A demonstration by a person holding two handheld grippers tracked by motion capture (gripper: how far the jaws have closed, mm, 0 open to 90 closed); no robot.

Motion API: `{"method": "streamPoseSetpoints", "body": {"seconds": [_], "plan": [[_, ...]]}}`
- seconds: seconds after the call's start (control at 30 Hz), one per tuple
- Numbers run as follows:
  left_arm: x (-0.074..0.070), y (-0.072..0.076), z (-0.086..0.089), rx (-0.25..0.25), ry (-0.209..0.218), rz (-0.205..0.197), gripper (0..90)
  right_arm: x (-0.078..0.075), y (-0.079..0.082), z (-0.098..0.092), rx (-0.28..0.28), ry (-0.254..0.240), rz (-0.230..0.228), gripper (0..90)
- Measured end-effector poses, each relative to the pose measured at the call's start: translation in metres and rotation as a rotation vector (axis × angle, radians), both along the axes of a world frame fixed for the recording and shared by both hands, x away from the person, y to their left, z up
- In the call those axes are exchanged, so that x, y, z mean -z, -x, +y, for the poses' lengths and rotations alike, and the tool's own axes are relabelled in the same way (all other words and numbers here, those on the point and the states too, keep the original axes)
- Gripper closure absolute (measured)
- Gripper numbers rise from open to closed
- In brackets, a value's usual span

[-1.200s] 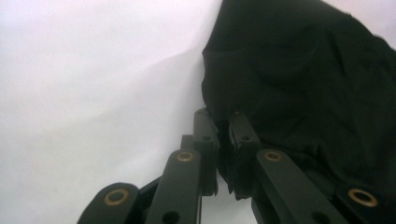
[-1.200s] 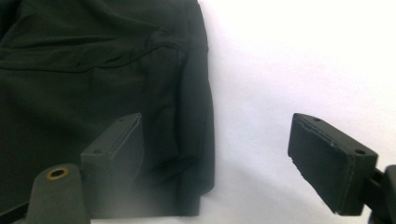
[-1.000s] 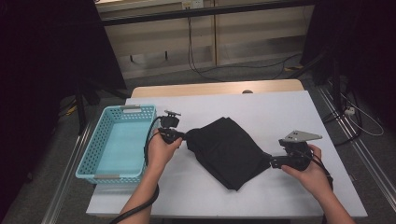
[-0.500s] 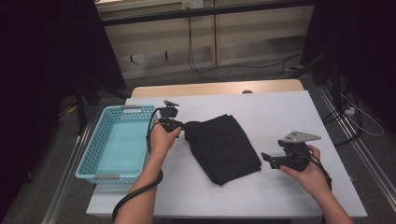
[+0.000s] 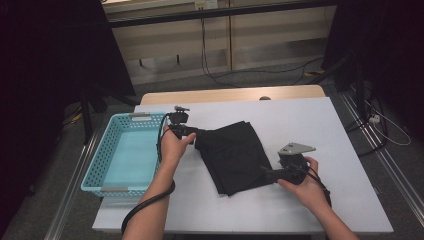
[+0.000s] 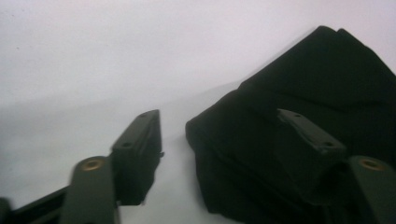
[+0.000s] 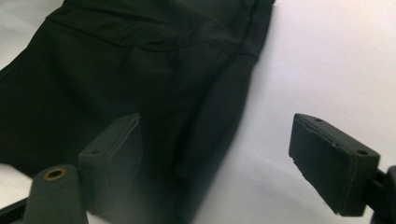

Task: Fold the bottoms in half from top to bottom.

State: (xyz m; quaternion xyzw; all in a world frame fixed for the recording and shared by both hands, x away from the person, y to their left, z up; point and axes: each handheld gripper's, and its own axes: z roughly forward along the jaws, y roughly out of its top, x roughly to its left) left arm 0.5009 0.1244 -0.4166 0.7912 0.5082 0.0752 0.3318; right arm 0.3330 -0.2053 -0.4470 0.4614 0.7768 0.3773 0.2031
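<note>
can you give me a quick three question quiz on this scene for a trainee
1. True or false: the black cloth lies inside the blue basket.
2. Which hand-held gripper is nearer the basket: A) left hand-held gripper B) right hand-held gripper?
3. Fill in: the cloth lies folded on the white ____.

Key: 1 false, it lies on the table beside the basket. 2 A. 3 table.
</note>
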Motion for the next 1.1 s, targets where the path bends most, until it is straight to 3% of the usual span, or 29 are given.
{"method": "streamPoseSetpoints", "body": {"seconds": [0.23,0.37,0.6,0.83,1.0,1.1], "plan": [[-0.004,0.008,0.001,0.057,-0.021,-0.007,20.7,0.01,-0.007,0.018,0.004,0.062,0.05,24.1],[-0.005,0.012,0.001,0.07,-0.011,-0.01,18.4,0.017,-0.008,0.012,0.055,-0.027,0.085,24.8],[-0.007,0.016,0.001,0.087,-0.003,-0.007,17.3,0.017,-0.005,0.015,0.065,-0.01,0.081,27.3],[-0.012,0.017,0.001,0.091,-0.004,-0.023,16.0,0.015,0.001,0.02,0.071,-0.054,0.088,52.2],[-0.012,0.018,0.002,0.092,-0.001,-0.03,15.9,0.017,0.004,0.023,0.095,-0.083,0.088,58.4],[-0.01,0.016,0.001,0.096,-0.007,-0.025,15.9,0.017,0.004,0.025,0.101,-0.095,0.094,67.0]]}}
